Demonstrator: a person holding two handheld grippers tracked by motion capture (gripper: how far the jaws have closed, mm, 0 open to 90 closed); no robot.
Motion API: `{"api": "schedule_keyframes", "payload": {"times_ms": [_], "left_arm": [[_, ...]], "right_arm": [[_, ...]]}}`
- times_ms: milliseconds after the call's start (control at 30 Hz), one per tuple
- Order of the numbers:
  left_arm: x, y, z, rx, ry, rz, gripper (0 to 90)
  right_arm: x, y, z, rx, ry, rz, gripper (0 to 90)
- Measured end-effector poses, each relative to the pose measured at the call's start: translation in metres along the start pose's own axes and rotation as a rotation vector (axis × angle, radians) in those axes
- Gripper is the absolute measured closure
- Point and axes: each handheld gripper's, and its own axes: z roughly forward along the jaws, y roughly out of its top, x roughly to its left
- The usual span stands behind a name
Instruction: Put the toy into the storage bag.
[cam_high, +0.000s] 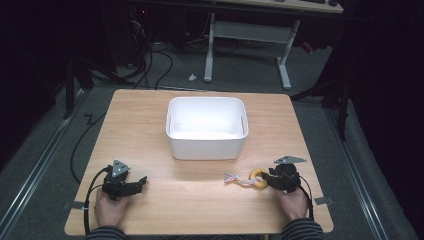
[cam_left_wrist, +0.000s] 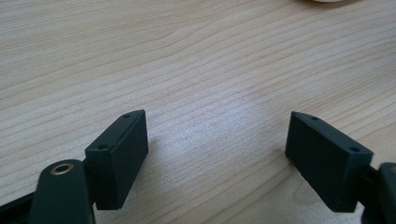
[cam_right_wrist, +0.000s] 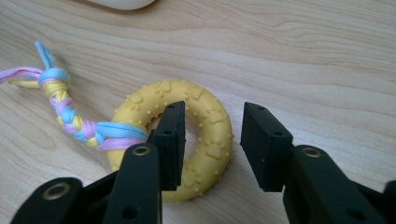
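The high view takes in the whole light wooden table (cam_high: 150, 125). A white rectangular plastic bin (cam_high: 207, 127) stands at the middle of its far half. A yellow rubber ring toy with a braided pastel rope tail (cam_high: 256, 178) lies near the near-right corner, the rope trailing left toward the middle of the near edge.

The right gripper (cam_high: 272, 178) lies level at the near-right corner, jaws pointing left onto the ring, the right hand (cam_high: 294, 202) behind it at the near edge. From this height the gap between jaw and ring cannot be read.

The right gripper view settles it. The ring toy (cam_right_wrist: 212, 135) shows raised paw prints and small studs, and the blue, pink and yellow rope is knotted round its left side. One jaw stands inside the hole, the other outside the right rim, so the right gripper (cam_right_wrist: 212, 142) straddles the band. The jaws stand narrow; the outer one is still clear of the rubber, so nothing is gripped.

The left gripper (cam_high: 142, 181) rests near the near-left corner, pointing right, the left hand (cam_high: 111, 207) behind it. The left gripper view shows the left gripper (cam_left_wrist: 217, 140) with jaws wide apart over bare wood grain.
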Motion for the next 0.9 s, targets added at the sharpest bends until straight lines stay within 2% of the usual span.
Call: {"api": "schedule_keyframes", "payload": {"times_ms": [333, 433, 633, 900], "left_arm": [[0.0002, 0.0001, 0.0000, 0.000, 0.000, -0.001, 21.4], [0.0005, 0.0001, 0.0000, -0.001, 0.001, -0.001, 21.9], [0.0007, 0.0001, -0.0001, -0.001, -0.001, -0.004, 21.9], [0.0008, -0.0001, -0.0002, -0.004, -0.001, -0.011, 22.5]], "right_arm": [[0.0023, -0.0009, 0.0071, 0.040, -0.006, -0.016, 64.7], [0.0009, -0.0001, 0.0067, 0.046, 0.006, -0.022, 67.3], [-0.0008, -0.0001, 0.0049, 0.044, 0.025, -0.012, 69.2], [0.0024, -0.0019, -0.0008, 0.032, 0.003, -0.045, 69.4]]}}
